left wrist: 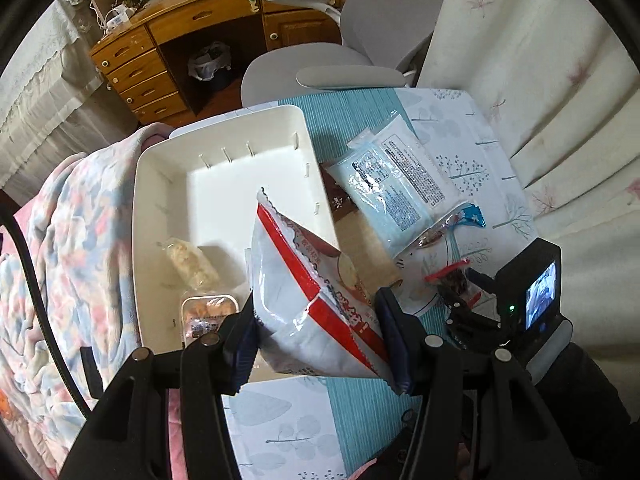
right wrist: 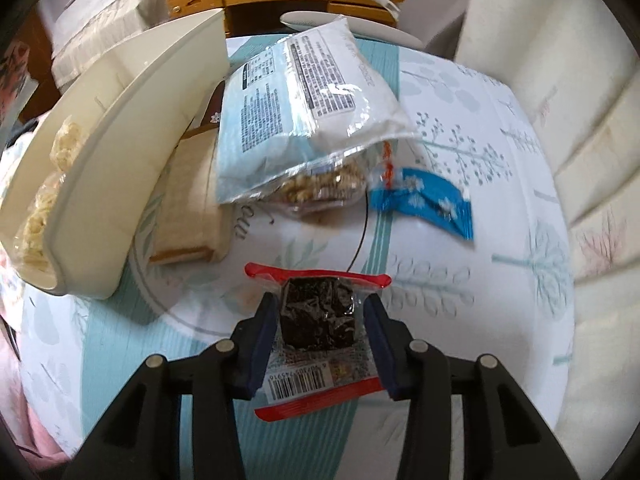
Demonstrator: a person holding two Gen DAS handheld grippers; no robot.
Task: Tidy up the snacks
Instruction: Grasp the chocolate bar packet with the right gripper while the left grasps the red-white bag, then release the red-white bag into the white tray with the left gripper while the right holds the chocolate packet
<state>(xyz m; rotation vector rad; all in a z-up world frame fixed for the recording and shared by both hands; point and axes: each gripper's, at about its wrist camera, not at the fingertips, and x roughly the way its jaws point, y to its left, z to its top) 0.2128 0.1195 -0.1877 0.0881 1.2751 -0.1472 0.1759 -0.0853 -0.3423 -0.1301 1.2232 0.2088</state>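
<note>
left gripper (left wrist: pixel 320 344) clamps chip bag (left wrist: pixel 308 292) over bin (left wrist: pixel 224 152) | right gripper (right wrist: pixel 320 320) seemingly grips dark snack (right wrist: pixel 318 314) | blue pack (right wrist: pixel 296 120), wafers (right wrist: pixel 188 204) beside bin on table (right wrist: pixel 460 280)

My left wrist camera looks steeply down along its fingers from well above the table (left wrist: pixel 360 408), taking in the white bin (left wrist: pixel 224 168), the desk (left wrist: pixel 208 20) and the chair (left wrist: pixel 360 40) beyond. My right wrist camera also faces steeply down, but sits nearer the tabletop. Both views share the bin, the pale blue snack bag (left wrist: pixel 396 184), the blue wrapper (right wrist: pixel 424 200) and the patterned cloth. My right unit's camera body (left wrist: pixel 536 300) appears at the right of the left view.
</note>
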